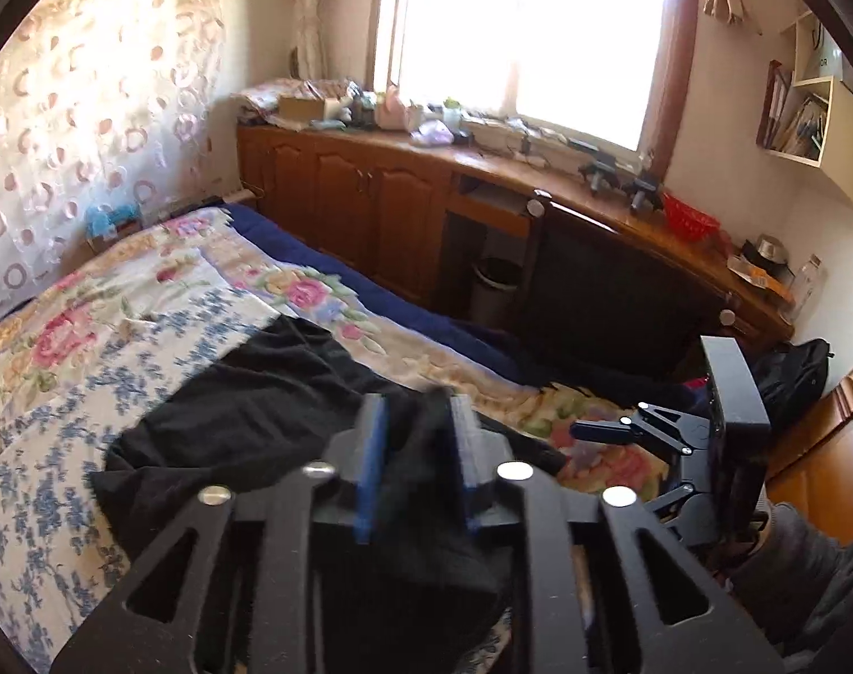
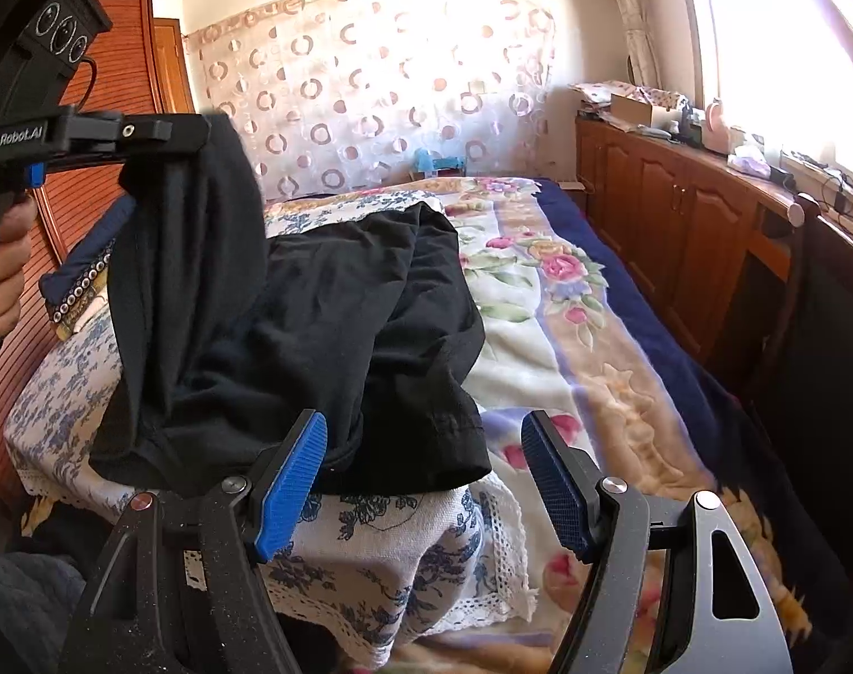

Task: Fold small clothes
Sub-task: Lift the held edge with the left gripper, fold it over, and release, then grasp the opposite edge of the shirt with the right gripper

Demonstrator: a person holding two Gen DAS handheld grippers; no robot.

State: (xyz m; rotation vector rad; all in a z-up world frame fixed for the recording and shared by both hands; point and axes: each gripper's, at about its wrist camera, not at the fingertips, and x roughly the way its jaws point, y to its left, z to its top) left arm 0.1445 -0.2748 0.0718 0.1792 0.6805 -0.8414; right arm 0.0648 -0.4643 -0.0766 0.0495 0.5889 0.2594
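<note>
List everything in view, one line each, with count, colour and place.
garment: one, black, on the blue-flowered cloth, one edge lifted
blue-flowered cloth: one, white and blue, over the bed's near end
blanket: one, cream with pink flowers, on the bed
cabinets: one row, brown wood, under the window
bin: one, dark, under the counter
basket: one, red, on the counter
backpack: one, black, on the floor
curtain: one, sheer with rings, behind the bed
left tongs: shut on the garment's lifted edge
right tongs: open, at the garment's near edge
</note>
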